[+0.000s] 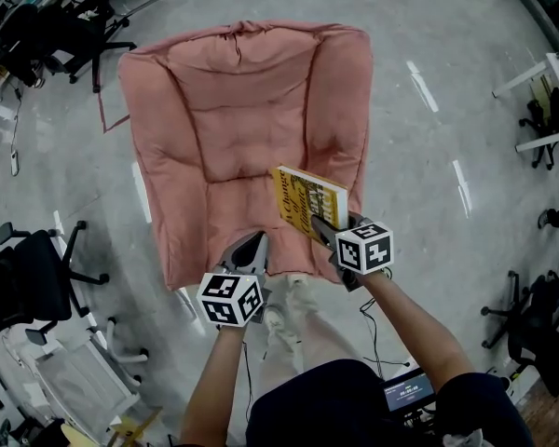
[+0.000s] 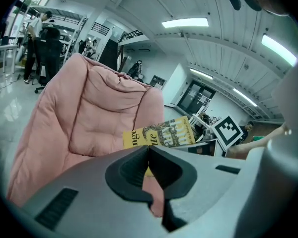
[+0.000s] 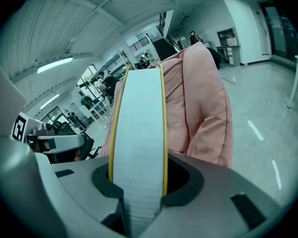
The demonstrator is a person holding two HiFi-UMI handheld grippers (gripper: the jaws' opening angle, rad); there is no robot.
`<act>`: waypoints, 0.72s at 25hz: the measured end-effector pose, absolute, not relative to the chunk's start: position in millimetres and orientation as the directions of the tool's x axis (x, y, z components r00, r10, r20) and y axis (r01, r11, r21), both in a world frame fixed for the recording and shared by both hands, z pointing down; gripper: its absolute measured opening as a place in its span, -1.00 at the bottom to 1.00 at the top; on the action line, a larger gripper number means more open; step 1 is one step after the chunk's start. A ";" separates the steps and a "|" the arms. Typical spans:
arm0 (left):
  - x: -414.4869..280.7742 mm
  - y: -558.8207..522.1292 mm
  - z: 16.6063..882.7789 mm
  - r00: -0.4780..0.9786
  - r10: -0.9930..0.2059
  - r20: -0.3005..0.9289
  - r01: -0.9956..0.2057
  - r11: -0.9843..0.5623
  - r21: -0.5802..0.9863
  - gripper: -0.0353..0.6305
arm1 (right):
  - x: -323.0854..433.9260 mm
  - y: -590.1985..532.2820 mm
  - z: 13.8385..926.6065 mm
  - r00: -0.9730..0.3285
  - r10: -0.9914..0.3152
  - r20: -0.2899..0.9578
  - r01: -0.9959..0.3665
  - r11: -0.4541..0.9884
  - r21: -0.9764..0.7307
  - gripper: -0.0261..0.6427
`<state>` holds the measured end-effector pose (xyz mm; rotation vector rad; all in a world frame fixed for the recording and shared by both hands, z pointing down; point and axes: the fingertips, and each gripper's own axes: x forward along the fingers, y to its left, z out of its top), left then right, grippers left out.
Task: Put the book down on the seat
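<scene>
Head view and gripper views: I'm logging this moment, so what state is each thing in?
Right gripper: shut on the book.
Left gripper: shut, nothing between its jaws.
Book: clamped by one edge, held tilted over the seat, not laid down.
Armchair: standing upright, no book lying on its seat yet.

Book (image 1: 305,197) corner hidden inside right tongs (image 1: 324,231)
</scene>
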<state>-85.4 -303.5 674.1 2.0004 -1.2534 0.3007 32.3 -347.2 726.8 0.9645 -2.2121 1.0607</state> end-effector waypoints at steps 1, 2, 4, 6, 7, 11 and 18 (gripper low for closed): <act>-83.8 -302.3 677.4 0.496 -0.673 0.549 -0.849 -0.242 0.470 -0.87 | 33.5 -346.6 730.6 -0.620 -0.377 0.689 -0.774 0.441 -0.455 -0.46; -82.6 -301.6 680.8 0.497 -0.669 0.552 -0.847 -0.239 0.474 -0.87 | 34.5 -346.3 734.6 -0.616 -0.372 0.695 -0.777 0.436 -0.455 -0.46; -81.8 -301.0 687.8 0.501 -0.663 0.556 -0.845 -0.233 0.482 -0.87 | 35.4 -345.8 743.3 -0.606 -0.363 0.707 -0.783 0.425 -0.453 -0.46; -82.9 -300.5 695.4 0.503 -0.657 0.562 -0.843 -0.230 0.486 -0.87 | 35.5 -344.9 752.9 -0.596 -0.354 0.721 -0.791 0.413 -0.451 -0.46; -83.3 -300.3 699.0 0.504 -0.653 0.566 -0.843 -0.229 0.486 -0.87 | 36.1 -344.2 757.6 -0.591 -0.350 0.727 -0.795 0.406 -0.451 -0.46; -82.4 -300.9 709.3 0.505 -0.642 0.578 -0.843 -0.223 0.488 -0.88 | 40.9 -342.1 773.0 -0.577 -0.330 0.747 -0.807 0.374 -0.457 -0.46; -84.6 -299.0 718.4 0.500 -0.636 0.587 -0.844 -0.205 0.496 -0.88 | 42.1 -340.0 806.1 -0.549 -0.302 0.779 -0.830 0.312 -0.463 -0.46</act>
